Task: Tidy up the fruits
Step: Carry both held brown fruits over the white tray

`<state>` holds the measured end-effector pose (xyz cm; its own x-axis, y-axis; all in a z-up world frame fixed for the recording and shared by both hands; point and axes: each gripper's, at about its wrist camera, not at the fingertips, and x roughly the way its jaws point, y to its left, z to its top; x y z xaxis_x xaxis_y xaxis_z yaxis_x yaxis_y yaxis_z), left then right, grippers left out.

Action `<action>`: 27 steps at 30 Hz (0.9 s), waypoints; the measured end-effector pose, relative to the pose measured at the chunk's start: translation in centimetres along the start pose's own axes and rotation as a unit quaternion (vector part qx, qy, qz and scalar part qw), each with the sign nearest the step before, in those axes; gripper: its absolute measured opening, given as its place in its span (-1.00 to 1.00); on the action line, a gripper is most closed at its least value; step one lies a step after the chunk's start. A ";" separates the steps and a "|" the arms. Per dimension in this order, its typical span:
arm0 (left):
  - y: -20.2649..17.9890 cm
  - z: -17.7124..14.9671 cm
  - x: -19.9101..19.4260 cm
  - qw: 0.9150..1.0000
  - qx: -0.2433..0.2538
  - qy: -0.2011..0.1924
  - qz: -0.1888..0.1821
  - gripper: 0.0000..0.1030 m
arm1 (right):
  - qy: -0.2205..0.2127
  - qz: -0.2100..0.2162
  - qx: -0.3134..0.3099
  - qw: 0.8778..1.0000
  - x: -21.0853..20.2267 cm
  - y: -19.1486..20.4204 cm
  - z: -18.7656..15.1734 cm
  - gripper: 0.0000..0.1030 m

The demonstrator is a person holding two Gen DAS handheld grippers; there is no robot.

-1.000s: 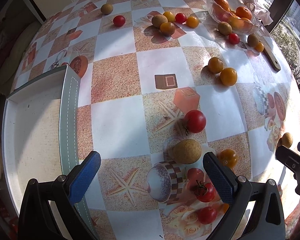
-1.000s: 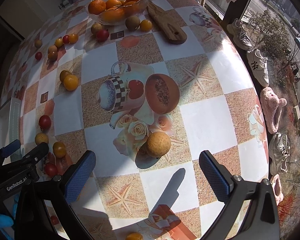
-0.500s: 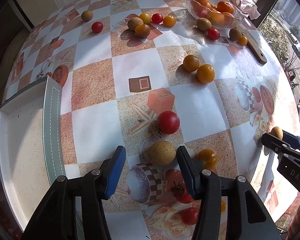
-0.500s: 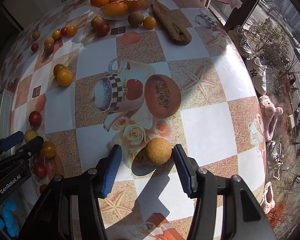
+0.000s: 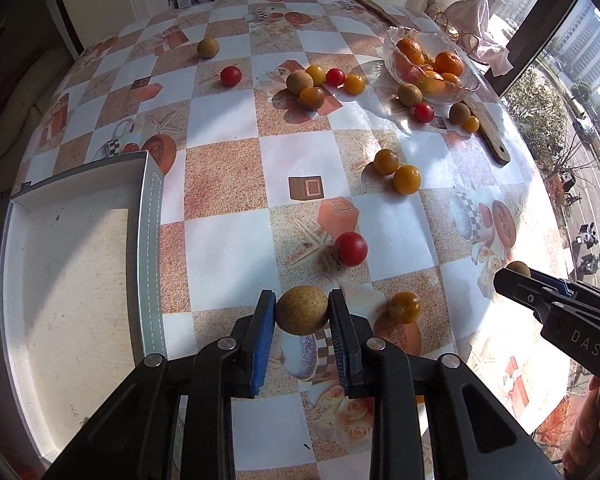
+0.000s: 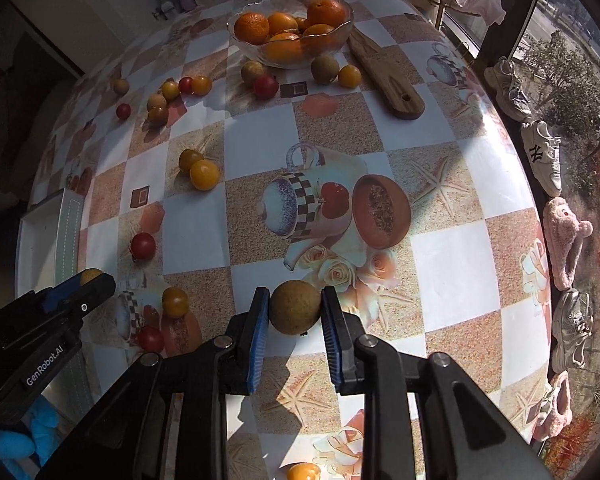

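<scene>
Now, left claw (image 5: 301, 312) clamping brown round fruit (image 5: 301, 309), right claw (image 6: 294, 312) clamping another (image 6: 294, 306)

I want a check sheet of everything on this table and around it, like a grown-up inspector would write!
Surface: checkered tablecloth, sunlit.
Job's things: white tray; glass bowl of oranges; loose red tomatoes, yellow ones and brown fruits.
Clutter: wooden board.
Grippers: left gripper and right gripper each shut on a brown fruit.
Cables: nothing seen.
Surroundings: shoes and slippers by window.
</scene>
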<state>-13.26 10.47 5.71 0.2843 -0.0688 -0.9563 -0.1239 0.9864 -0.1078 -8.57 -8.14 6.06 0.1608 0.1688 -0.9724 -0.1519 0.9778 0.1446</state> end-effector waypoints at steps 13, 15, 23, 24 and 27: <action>14.4 -1.4 -4.4 0.994 -0.087 -0.031 0.053 -0.44 | 0.009 0.075 -0.086 0.993 0.3 12.6 2.6 -0.45; 16.7 -1.4 -4.3 0.992 -0.101 -0.030 0.066 -0.44 | 0.016 0.091 -0.099 0.991 0.7 14.9 2.8 -0.45; 23.5 -1.7 -1.7 0.985 -0.131 -0.017 0.112 -0.44 | 0.042 0.123 -0.149 0.980 4.0 24.1 4.0 -0.45; 23.9 -1.7 -1.3 0.985 -0.131 -0.016 0.114 -0.44 | 0.044 0.123 -0.152 0.980 4.6 25.0 4.2 -0.45; 24.5 -1.8 -0.1 0.985 -0.129 -0.008 0.116 -0.44 | 0.054 0.118 -0.161 0.978 6.1 26.9 4.6 -0.45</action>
<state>-18.07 34.40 2.68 0.2350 0.1594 -0.9588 -0.4248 0.9041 0.0462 -7.19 19.74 4.81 -0.0176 0.3536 -0.9352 -0.4750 0.8201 0.3190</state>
